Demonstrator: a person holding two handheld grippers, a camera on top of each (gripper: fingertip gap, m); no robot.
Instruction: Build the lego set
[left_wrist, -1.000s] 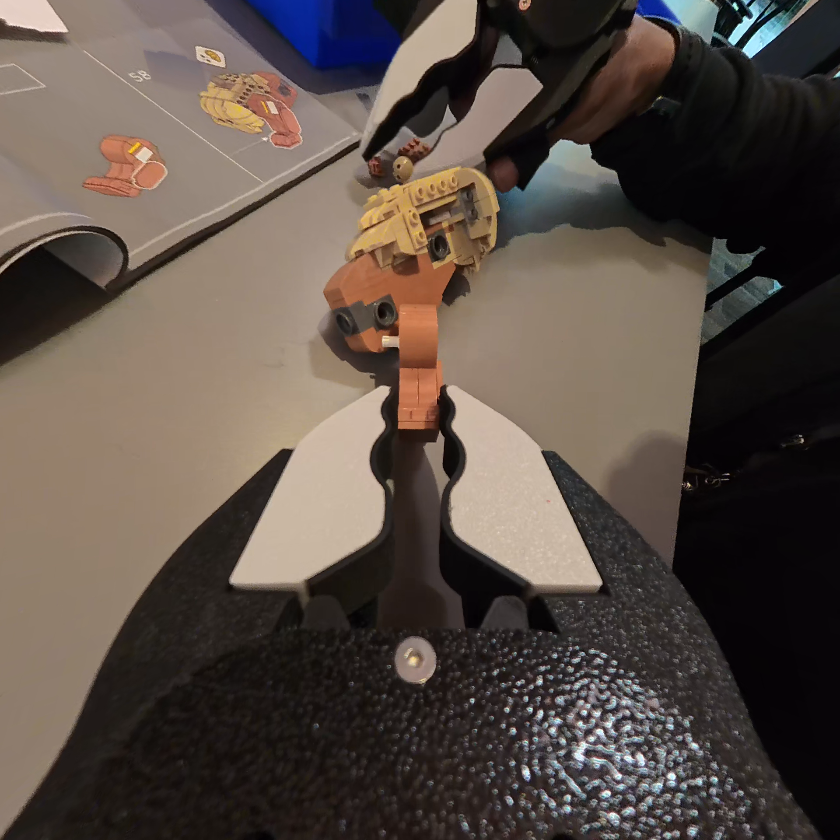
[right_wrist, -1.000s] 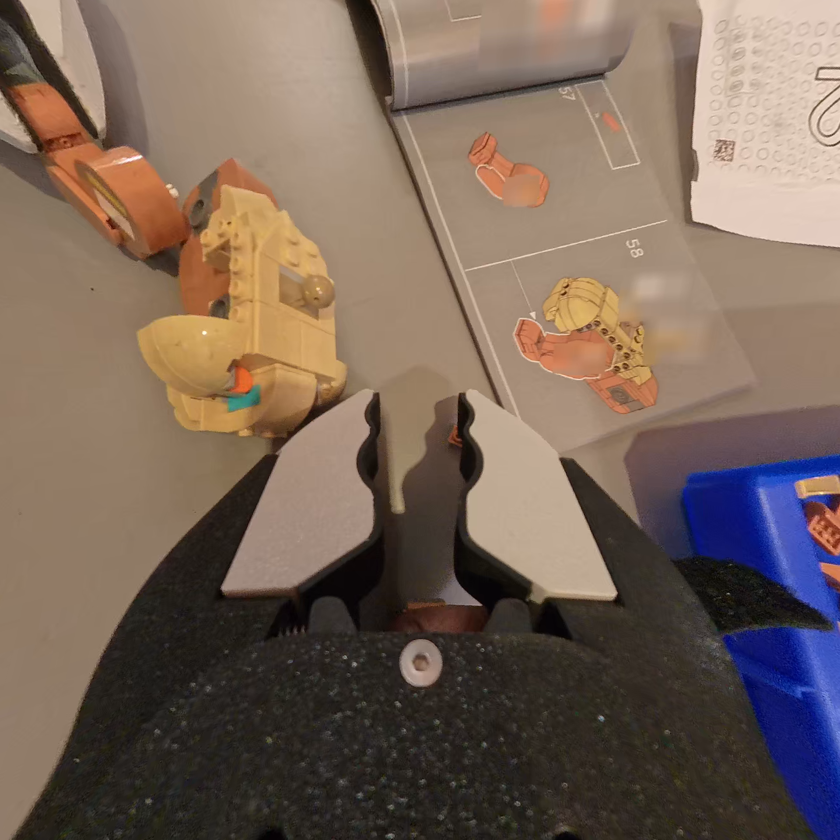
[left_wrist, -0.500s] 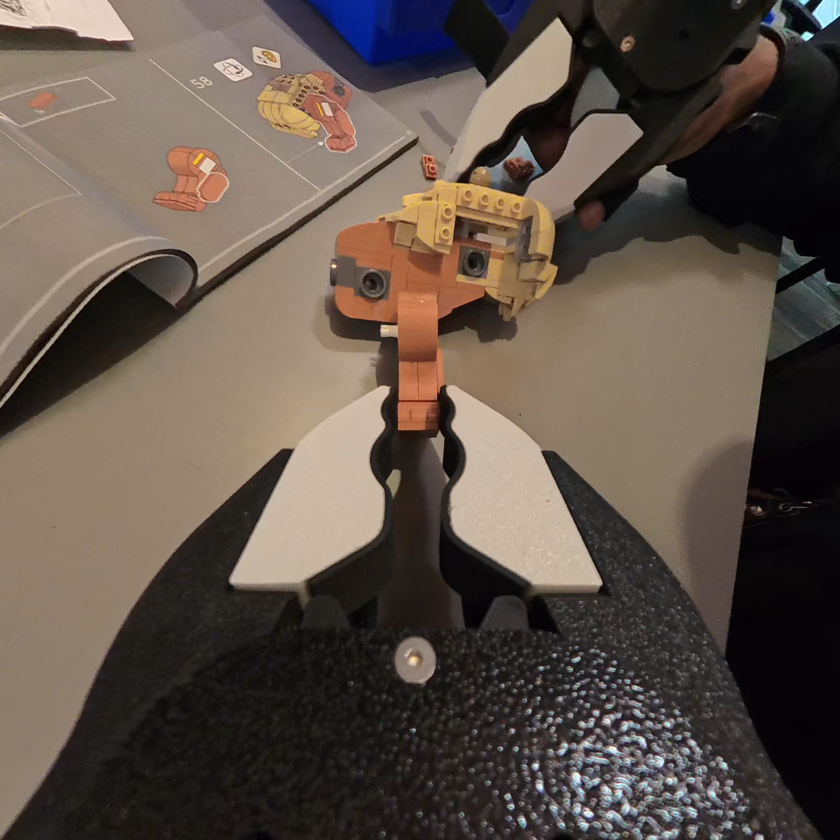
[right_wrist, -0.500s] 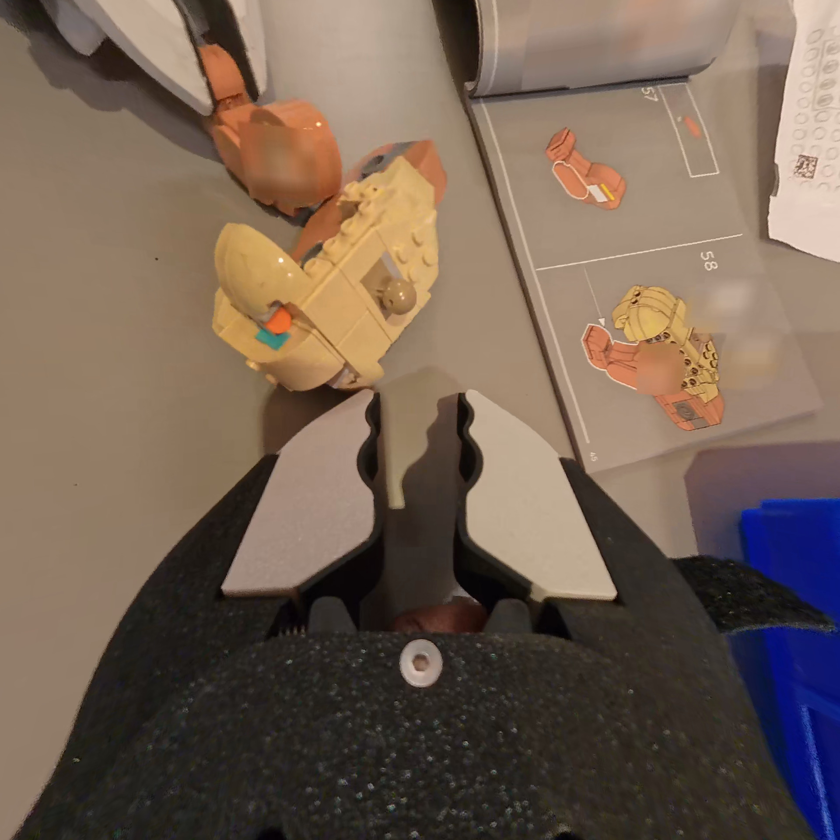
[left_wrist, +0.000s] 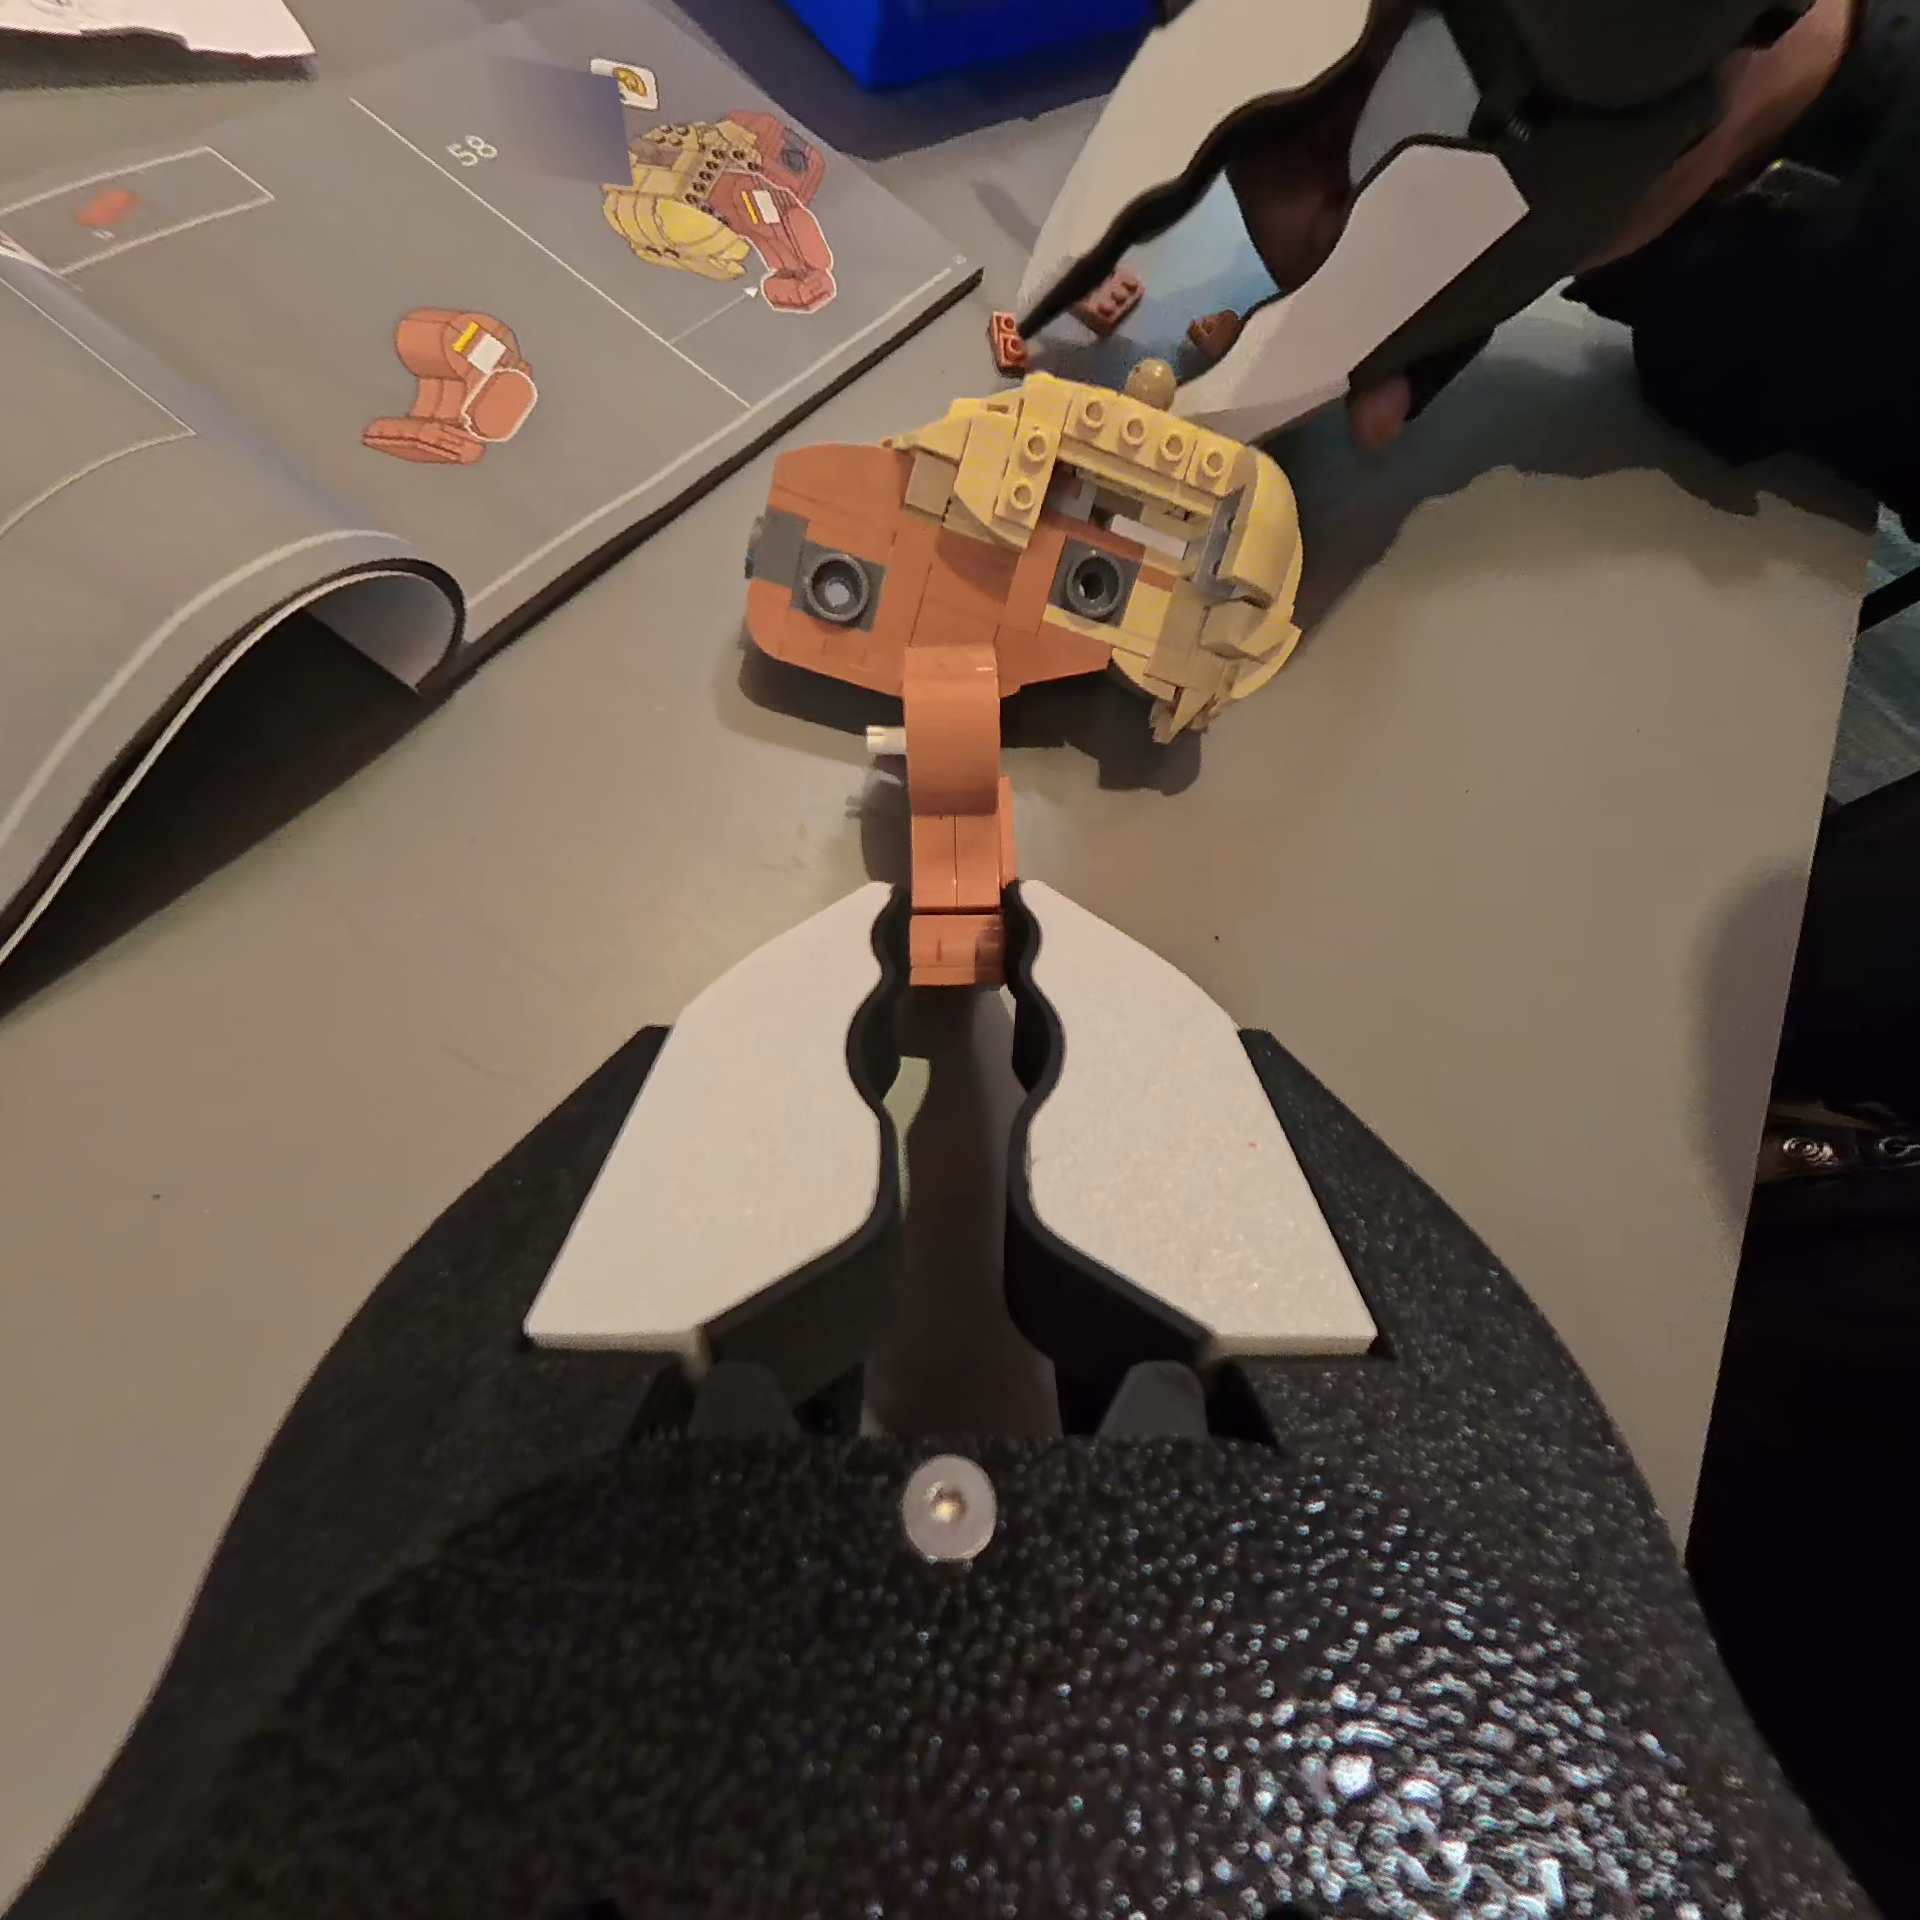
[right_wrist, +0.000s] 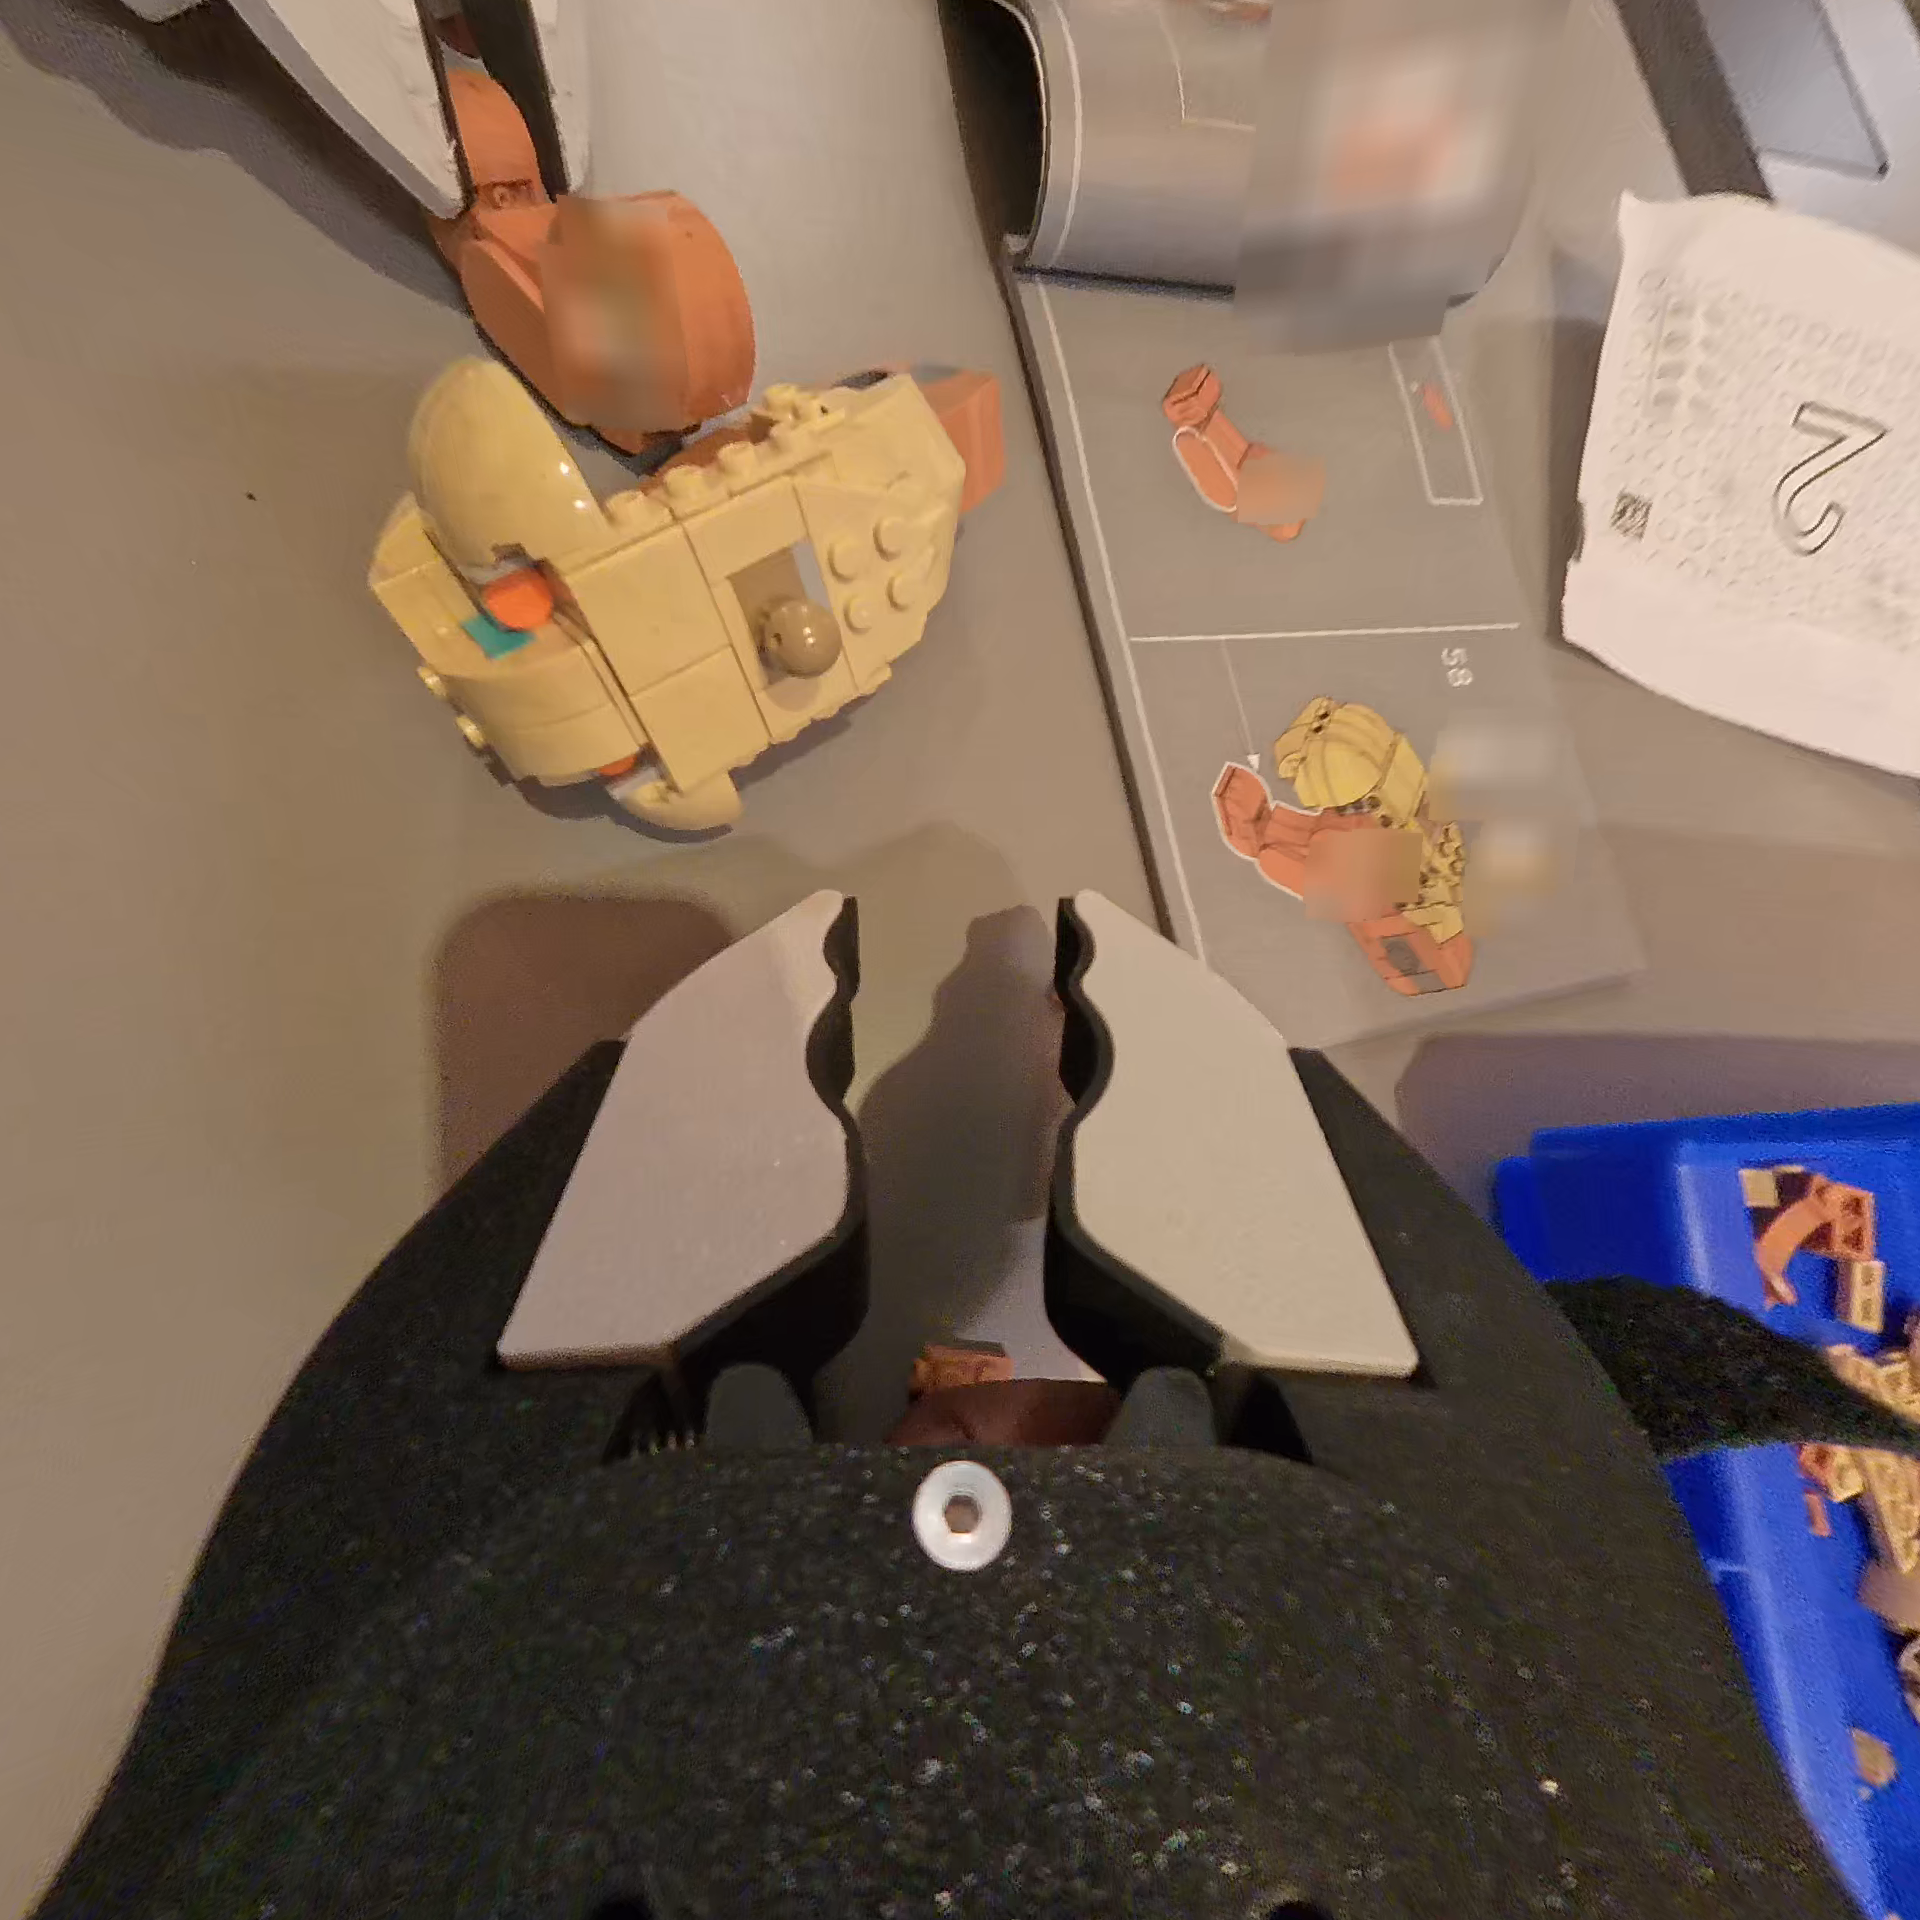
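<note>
Two tongs flank the tan-and-brown brick model (left_wrist: 1023, 540) lying on the grey table (left_wrist: 416, 987). Just beside it, the left tongs (left_wrist: 956, 940) clamp both pads on a brown brick arm (left_wrist: 951, 790). Near its other side, the right tongs (right_wrist: 956, 935) stand open and bare, between the model and an open instruction booklet (right_wrist: 1351, 727), with a blue bin (right_wrist: 1714, 1299) farther off.
</note>
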